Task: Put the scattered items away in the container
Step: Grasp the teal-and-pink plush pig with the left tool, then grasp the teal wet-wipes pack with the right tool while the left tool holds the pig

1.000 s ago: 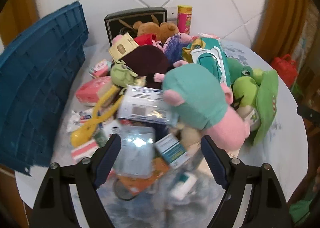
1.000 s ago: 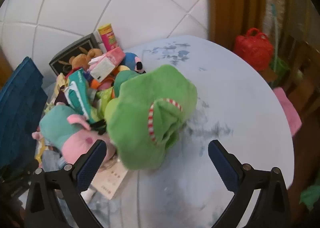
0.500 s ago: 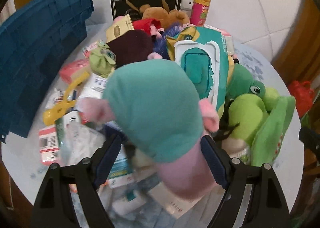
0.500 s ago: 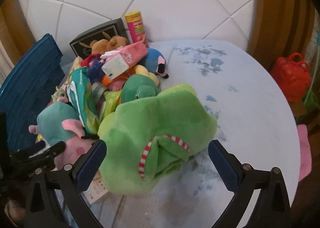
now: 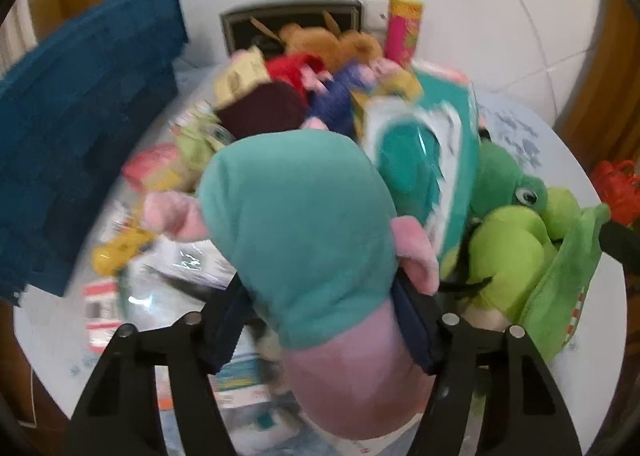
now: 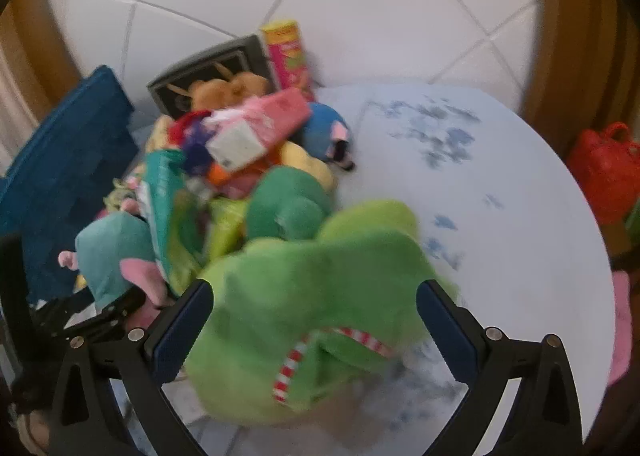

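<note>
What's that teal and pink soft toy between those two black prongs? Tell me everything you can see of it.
The soft toy looks like plush fabric: a rounded teal part with small pink ears or limbs on either side, and a long pink part running toward the camera. It lies on the pile of toys and packets on the round table, beside a teal wipes pack. The left gripper has just been closing on it, and its dark pads now press both sides. The picture is somewhat blurred, so no face shows.

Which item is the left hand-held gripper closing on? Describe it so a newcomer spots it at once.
On the round pale table, at the near edge of the toy heap beside the blue crate, the left hand-held gripper, jaws just closing, flanks a teal-and-pink plush toy. Only it pairs teal with pink ears.
</note>
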Demonstrator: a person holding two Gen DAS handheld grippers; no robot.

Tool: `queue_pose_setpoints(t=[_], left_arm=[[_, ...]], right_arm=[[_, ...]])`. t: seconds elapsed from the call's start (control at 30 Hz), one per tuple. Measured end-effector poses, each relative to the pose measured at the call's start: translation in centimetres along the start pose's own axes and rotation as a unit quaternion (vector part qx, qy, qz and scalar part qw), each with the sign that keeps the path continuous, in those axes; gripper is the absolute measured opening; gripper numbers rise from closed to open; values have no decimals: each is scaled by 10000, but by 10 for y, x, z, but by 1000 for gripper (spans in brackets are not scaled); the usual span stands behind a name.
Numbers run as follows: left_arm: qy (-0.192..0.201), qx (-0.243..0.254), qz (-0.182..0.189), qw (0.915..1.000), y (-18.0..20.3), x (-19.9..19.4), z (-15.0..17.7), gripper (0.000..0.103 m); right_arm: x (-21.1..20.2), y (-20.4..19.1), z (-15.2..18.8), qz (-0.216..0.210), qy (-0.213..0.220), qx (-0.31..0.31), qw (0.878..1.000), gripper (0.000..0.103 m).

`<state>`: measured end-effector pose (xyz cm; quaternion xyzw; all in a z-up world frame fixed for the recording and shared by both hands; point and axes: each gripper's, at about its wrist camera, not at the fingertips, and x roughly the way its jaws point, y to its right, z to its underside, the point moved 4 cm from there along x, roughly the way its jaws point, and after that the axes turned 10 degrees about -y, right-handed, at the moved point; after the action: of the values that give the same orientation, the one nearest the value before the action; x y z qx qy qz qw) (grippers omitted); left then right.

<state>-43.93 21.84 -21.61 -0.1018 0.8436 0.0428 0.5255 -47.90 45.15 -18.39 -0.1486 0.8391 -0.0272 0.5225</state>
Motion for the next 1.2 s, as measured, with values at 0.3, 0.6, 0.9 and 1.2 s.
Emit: queue_pose_setpoints(t=[0.3, 0.6, 0.9, 1.2], left_arm=[[237, -457, -498, 9974, -81, -30, 3, 66], [104, -483, -338, 9982, -98, -9, 3, 67], [107, -333, -168, 9992, -97, -1, -5, 67], [682, -90, 40, 9976, -94, -54, -15, 66]], right_arm=[[32, -90, -21, -587, -37, -740, 9955, 103], [88, -115, -36, -598, -319, -675, 9954, 103], [137, -130, -32, -198, -720, -778, 9942, 40], [80, -146, -36, -210, -211, -985, 9947, 38]])
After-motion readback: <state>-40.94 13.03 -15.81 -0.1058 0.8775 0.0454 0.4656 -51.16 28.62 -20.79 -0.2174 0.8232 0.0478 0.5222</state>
